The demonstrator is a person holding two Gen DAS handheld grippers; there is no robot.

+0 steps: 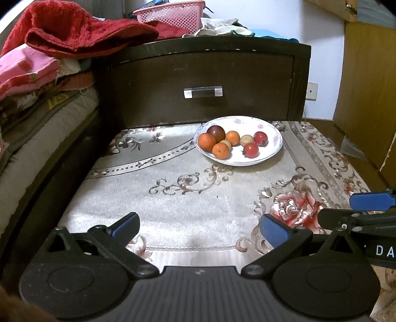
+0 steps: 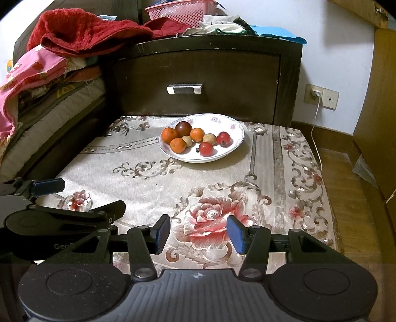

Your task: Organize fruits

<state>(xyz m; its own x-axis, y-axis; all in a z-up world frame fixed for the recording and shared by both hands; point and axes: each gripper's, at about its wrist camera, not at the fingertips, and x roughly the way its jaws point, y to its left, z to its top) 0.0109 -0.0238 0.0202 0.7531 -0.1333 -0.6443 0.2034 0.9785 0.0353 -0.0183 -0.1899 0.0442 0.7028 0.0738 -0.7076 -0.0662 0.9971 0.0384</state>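
Observation:
A white floral plate (image 1: 272, 133) sits at the far side of the patterned cloth, also in the right wrist view (image 2: 235, 131). It holds several fruits: three oranges (image 1: 207, 141), two red tomatoes (image 1: 260, 138), a dark plum (image 1: 216, 133) and two small tan fruits (image 1: 246, 140). My left gripper (image 1: 200, 226) is open and empty, low over the near cloth. My right gripper (image 2: 199, 234) is open and empty over the red flower pattern, to the right of the left one.
A dark wooden drawer cabinet (image 1: 203, 84) stands right behind the plate. Stacked bedding and a red towel (image 1: 74, 32) lie at the left. A pink basket (image 1: 173, 14) sits on the cabinet. A wall socket with a white cable (image 2: 316, 119) is at the right.

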